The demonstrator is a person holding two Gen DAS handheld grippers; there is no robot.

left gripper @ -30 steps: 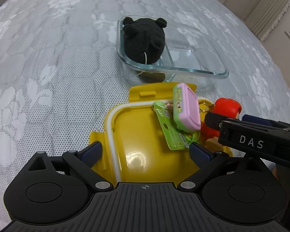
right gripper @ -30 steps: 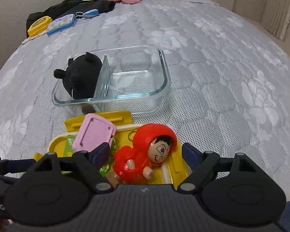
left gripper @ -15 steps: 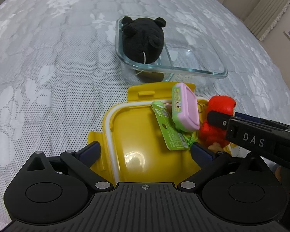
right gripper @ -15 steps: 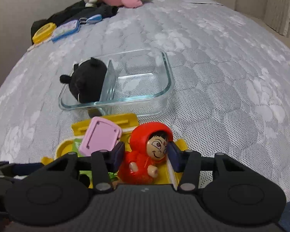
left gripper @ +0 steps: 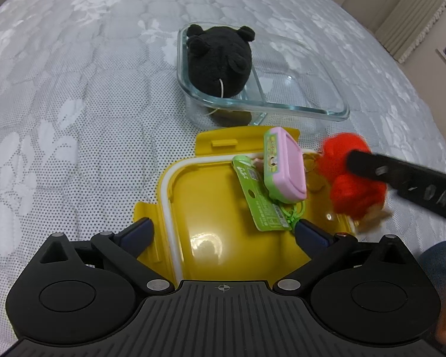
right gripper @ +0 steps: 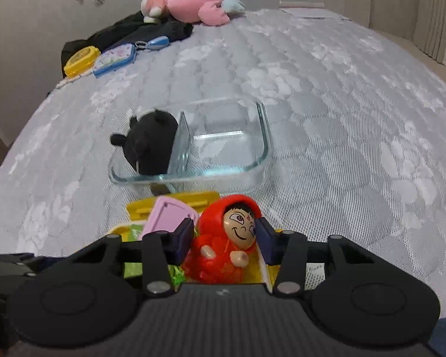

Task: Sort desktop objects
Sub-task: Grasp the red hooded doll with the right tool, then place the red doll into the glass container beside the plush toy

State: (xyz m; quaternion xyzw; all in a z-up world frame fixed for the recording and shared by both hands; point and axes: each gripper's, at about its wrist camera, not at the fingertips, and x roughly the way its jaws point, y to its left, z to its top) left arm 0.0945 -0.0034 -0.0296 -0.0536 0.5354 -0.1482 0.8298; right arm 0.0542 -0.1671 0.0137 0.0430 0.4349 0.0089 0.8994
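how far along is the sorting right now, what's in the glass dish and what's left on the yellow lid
Done: the black plush toy sits in the left compartment of the divided glass dish; the other compartment is bare. In hand: the right gripper is shut on the red hooded doll figure, just above the yellow lid. Left: the pink and green keychain case with its green tag. The left gripper is open.

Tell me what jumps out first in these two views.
The red doll clamped between the right gripper fingers, just above the yellow lid. Next to it a pink case with a green tag lies on that lid. Beyond, the black plush fills the left compartment of the glass dish; the other compartment is empty.
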